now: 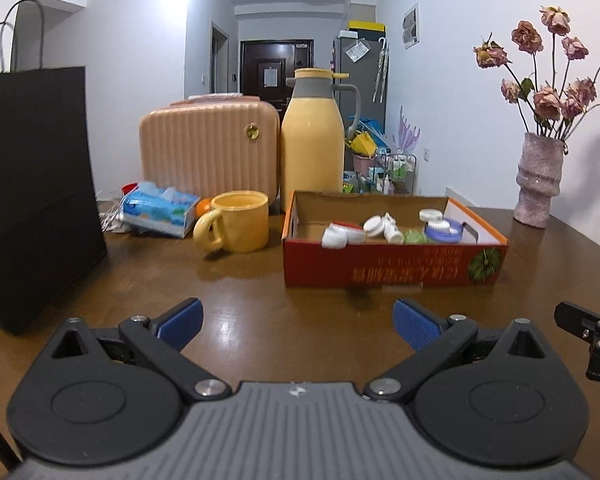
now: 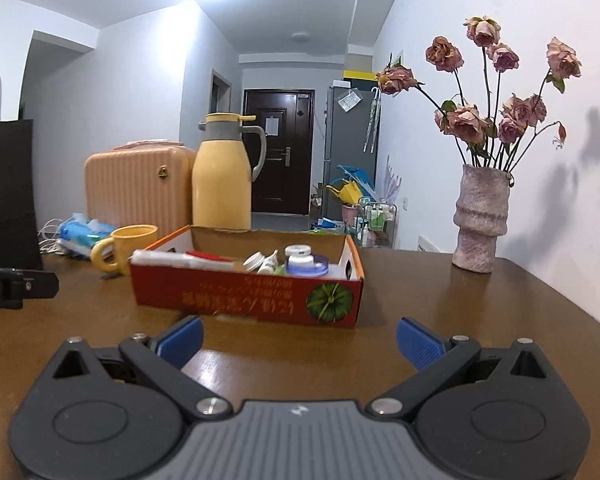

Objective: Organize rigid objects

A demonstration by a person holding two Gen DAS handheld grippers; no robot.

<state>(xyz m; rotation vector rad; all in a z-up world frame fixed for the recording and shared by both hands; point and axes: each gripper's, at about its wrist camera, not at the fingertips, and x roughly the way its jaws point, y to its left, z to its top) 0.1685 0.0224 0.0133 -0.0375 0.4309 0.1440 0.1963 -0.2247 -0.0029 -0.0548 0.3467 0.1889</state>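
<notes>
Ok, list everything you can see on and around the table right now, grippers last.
paper bag: one, black, table's left
case: one, pink ribbed, back
thermos: one, yellow, beside case
mug: one, yellow, left of box
tissue pack: one, blue, left of mug
cardboard box: one, red, centre
small bottles and jars: several, mostly white, inside box
vase of flowers: one, pink, right
table: brown
left gripper: fingers open, empty
right gripper: fingers open, empty

"ot.AI" on left hand-held gripper (image 2: 4, 289), box (image 2: 244, 300) lettering upside-down, unreadable
</notes>
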